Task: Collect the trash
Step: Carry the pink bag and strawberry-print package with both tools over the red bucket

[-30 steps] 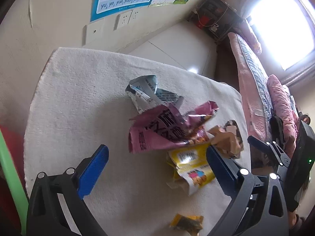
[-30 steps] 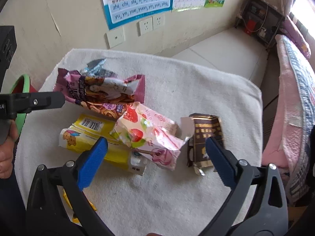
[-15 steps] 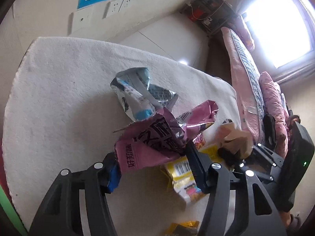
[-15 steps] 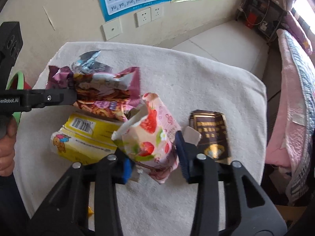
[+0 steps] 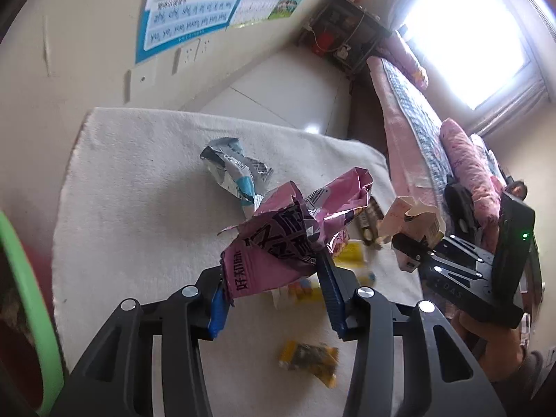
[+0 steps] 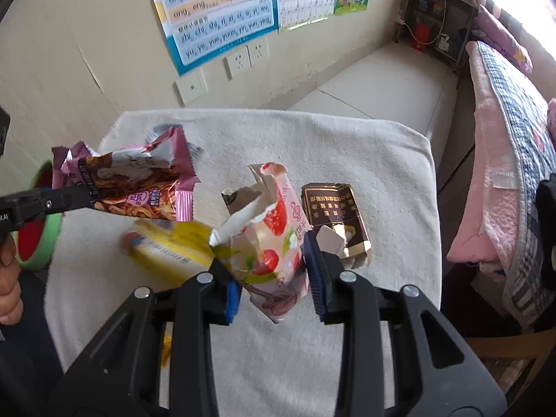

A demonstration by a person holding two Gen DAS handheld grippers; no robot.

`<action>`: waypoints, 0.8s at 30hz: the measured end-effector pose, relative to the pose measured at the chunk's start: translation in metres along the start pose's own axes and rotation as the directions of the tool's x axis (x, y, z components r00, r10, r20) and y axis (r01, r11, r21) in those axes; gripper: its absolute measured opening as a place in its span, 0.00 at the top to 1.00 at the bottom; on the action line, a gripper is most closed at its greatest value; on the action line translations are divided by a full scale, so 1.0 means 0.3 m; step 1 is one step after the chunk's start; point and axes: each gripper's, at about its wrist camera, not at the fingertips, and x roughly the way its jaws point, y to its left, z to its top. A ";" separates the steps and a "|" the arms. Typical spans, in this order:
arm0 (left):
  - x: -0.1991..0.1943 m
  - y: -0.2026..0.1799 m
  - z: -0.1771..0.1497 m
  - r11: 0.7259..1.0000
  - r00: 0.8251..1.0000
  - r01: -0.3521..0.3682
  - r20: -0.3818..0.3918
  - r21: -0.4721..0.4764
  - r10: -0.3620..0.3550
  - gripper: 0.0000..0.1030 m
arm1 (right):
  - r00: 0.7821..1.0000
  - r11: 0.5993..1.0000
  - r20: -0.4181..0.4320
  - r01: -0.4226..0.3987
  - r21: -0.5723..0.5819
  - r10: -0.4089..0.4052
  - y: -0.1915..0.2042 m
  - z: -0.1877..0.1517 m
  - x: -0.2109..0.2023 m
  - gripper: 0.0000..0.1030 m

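My left gripper has its jaws closing on a crumpled purple snack bag, and the pads press on it. The bag hangs above the white cloth-covered table. In the right wrist view the same purple bag is held up at the left. My right gripper has its jaws closing on a pink strawberry-print wrapper, squeezed between the pads and raised off the cloth. On the cloth lie a silver-blue wrapper, a yellow pack, a flattened brown box and a small yellow wrapper.
A green-rimmed red bin stands off the table's left edge. A bed with pink bedding runs along the right side. The wall with sockets and posters is behind the table. A person's hand holds the left gripper.
Both grippers went from wide open to closed on their wrappers and lifted them off the cloth. The yellow pack, once under the strawberry wrapper, now lies uncovered.
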 end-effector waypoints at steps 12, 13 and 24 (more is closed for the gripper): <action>-0.239 -0.049 -0.081 0.996 0.995 -0.069 0.078 0.049 0.065 0.58 | 0.995 0.994 0.064 -0.076 0.075 0.071 -0.007 -0.048 -0.138 0.69; -0.254 -0.043 -0.089 0.995 0.994 -0.082 0.081 0.050 0.078 0.58 | 0.995 0.993 0.067 -0.081 0.083 0.075 -0.006 -0.053 -0.144 0.69; -0.423 0.050 -0.156 0.982 0.973 -0.189 0.135 0.011 0.186 0.58 | 0.989 0.993 0.111 -0.109 0.052 0.103 0.100 -0.068 -0.219 0.69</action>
